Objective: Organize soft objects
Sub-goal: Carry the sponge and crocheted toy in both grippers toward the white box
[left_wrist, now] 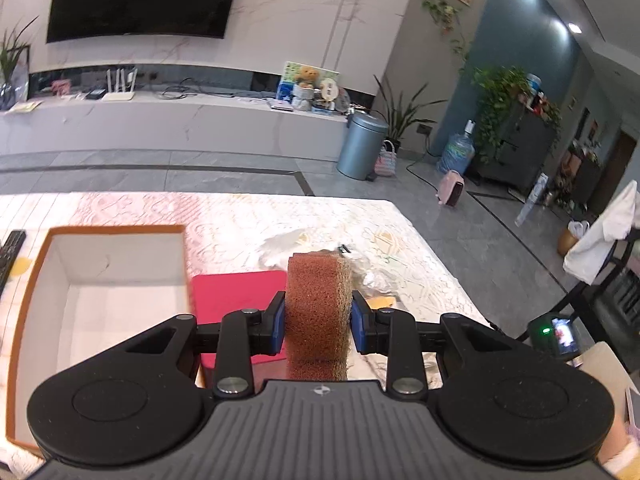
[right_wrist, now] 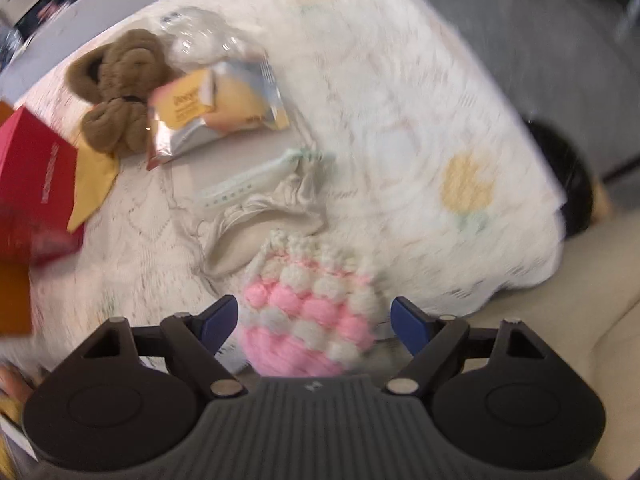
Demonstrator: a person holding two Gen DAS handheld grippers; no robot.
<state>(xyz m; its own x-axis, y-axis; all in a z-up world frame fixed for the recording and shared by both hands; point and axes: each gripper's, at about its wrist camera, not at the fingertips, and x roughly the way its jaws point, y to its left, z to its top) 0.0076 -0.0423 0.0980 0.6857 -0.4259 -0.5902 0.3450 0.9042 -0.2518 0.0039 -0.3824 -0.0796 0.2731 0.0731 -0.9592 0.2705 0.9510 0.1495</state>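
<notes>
My left gripper (left_wrist: 318,314) is shut on a brown scouring sponge (left_wrist: 318,284), held upright between the blue pads above the table. An open box (left_wrist: 116,230) with white inside and an orange rim lies to the left of it. In the right wrist view my right gripper (right_wrist: 314,318) points down, open, with a pink and white crocheted pouch (right_wrist: 308,320) between its fingers; the pads stand clear of the pouch. Farther off lie a brown plush bear (right_wrist: 120,88) and a cream cloth (right_wrist: 260,220).
A red flat box (left_wrist: 236,292) lies beside the open box. On the lace tablecloth (right_wrist: 400,100) are a snack packet (right_wrist: 216,112), a pale green packet (right_wrist: 248,184), clear plastic wrap (right_wrist: 200,32) and a yellow cloth (right_wrist: 94,184). A remote (left_wrist: 10,252) lies at the far left.
</notes>
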